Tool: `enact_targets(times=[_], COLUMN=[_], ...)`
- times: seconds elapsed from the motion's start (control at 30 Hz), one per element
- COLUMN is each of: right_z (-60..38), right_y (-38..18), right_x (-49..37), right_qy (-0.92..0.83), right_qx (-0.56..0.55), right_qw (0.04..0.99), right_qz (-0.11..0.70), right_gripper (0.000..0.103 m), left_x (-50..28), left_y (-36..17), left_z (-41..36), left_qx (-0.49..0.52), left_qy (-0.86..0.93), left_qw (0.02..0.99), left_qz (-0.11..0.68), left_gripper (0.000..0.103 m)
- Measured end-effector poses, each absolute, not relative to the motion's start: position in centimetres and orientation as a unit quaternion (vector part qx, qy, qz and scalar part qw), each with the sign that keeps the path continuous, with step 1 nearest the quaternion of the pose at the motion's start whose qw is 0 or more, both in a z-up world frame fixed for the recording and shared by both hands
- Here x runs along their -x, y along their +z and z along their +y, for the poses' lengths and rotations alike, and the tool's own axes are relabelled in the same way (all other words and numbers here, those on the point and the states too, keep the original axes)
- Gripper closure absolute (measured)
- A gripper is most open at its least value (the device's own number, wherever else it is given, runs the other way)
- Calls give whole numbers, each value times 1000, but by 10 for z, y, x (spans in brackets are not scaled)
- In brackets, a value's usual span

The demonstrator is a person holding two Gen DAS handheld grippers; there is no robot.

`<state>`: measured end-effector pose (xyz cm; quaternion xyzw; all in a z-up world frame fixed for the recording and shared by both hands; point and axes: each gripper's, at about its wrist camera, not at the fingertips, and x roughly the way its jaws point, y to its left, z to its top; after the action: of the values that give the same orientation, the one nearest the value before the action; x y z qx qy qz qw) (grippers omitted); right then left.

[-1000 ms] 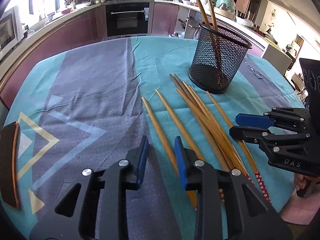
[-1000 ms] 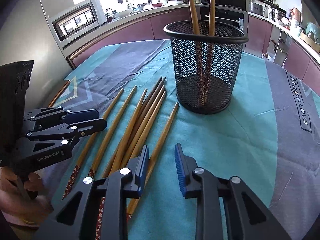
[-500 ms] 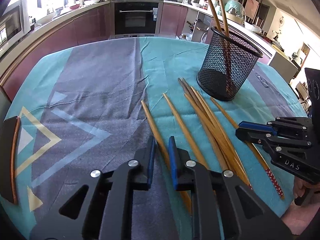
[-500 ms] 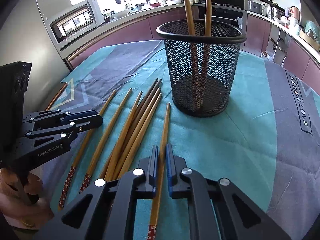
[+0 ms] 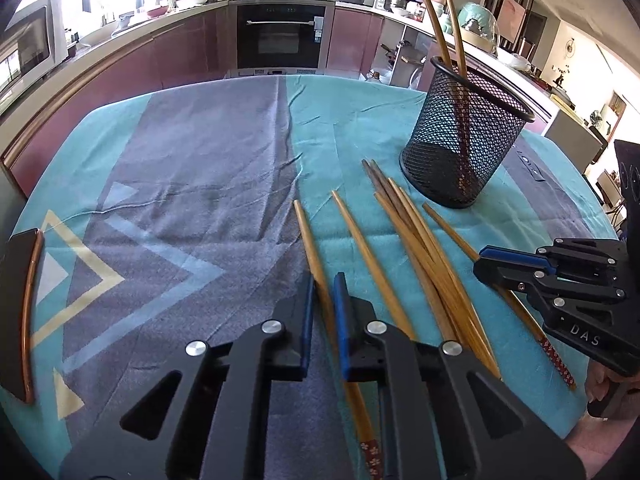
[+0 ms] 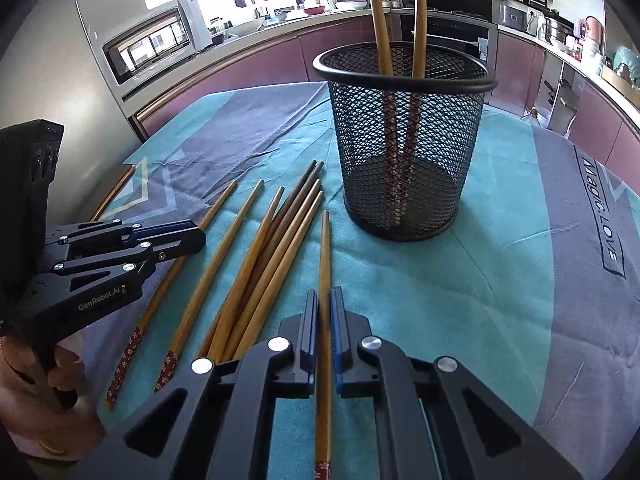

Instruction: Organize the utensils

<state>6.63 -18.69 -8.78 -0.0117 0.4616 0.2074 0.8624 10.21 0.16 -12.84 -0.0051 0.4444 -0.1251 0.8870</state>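
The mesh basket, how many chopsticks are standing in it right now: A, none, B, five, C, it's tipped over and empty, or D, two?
D: two chopsticks stand in the upright black mesh basket, their tips rising above its rim; the others lie on the tablecloth.

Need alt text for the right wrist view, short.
Right gripper shut on one wooden chopstick lying on a teal tablecloth. More chopsticks lie to its left; a black mesh holder with two chopsticks stands ahead.

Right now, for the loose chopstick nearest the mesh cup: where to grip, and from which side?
Grip the chopstick mid-shaft from above, jaws straddling its width. It lies flat on the cloth, apart from the pile, so the sides are free. The right gripper is shut on it just so.
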Motion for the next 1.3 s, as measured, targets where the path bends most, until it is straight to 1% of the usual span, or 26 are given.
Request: enact_targets(times=[0.13, 0.33, 0.67, 0.83, 1.0, 1.3], right_z=[-190, -196, -204, -215, -231, -253], right_y=[-86, -78, -40, -18, 7, 54], right_x=[-65, -59, -42, -38, -34, -37], right_qy=[211, 231, 275, 282, 283, 271], right_qx=[5, -16, -43, -69, -96, -105], right_qw=[862, 865, 880, 889, 903, 927], right_qz=[461, 446, 386, 353, 310, 236], right_gripper=[98, 98, 98, 98, 98, 98], left_x=[-101, -100, -91, -84, -73, -73], left_y=[-128, -126, -98, -71, -34, 31], left_z=[5, 6, 12, 18, 23, 25], left_qx=[13, 21, 52, 72, 88, 111], left_qy=[-124, -132, -180, -219, -264, -303], left_qw=[886, 885, 886, 888, 893, 906], left_qz=[446, 446, 424, 399, 355, 275], left_gripper=[96, 96, 96, 96, 96, 96])
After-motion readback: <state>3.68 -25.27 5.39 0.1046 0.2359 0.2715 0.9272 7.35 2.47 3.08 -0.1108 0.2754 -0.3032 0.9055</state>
